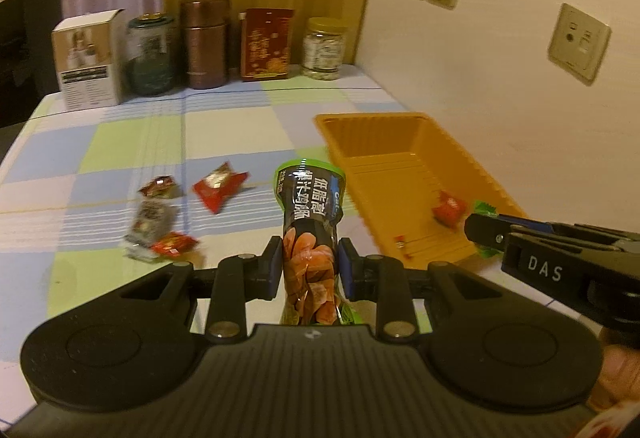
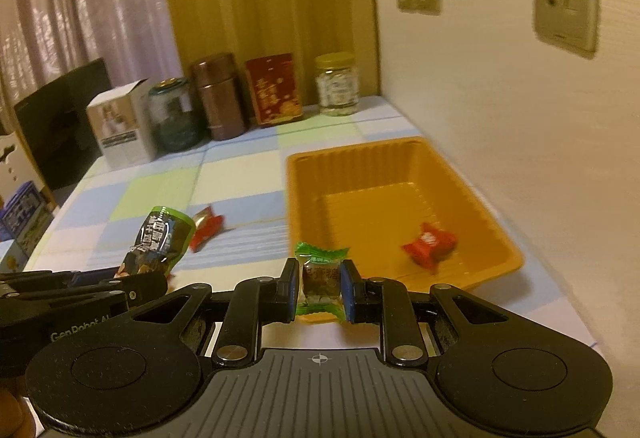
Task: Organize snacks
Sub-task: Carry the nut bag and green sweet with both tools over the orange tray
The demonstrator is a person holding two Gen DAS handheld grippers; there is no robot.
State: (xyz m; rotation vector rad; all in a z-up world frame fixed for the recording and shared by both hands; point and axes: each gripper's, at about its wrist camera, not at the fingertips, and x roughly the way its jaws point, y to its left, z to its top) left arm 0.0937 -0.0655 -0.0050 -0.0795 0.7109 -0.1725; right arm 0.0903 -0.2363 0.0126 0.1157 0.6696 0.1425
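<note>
The desk [image 1: 240, 126] wears a checked cloth of blue, green and white squares, and it sits in a corner with a pale wall on the right and yellow and pink curtains behind. Along the back edge stand a white box [image 1: 88, 58], a green glass jar [image 1: 152, 54], a brown tin [image 1: 206, 42], a red box [image 1: 266, 44] with gold writing and a clear jar [image 1: 325, 48] with a gold lid. Wall sockets [image 1: 578, 42] are stuck on the pale wall. An orange tray [image 2: 304, 198] lies near the wall, and one red candy [image 2: 430, 244] rests inside it. More small snacks [image 1: 160, 226] lie loose on the cloth to the left of the tray — red ones and a silver one. The left hand-held gripper [image 1: 308, 266] squeezes a tall dark snack bag [image 1: 310, 214] with a green top and white Chinese letters, and it points toward the tray from just beside its near corner. The right hand-held gripper [image 2: 320, 288] pinches a small green-wrapped candy [image 2: 320, 278] and hangs at the near edge of the tray. Its side says "DAS" in the left view; the left one shows "GenRobot" in the right view.
</note>
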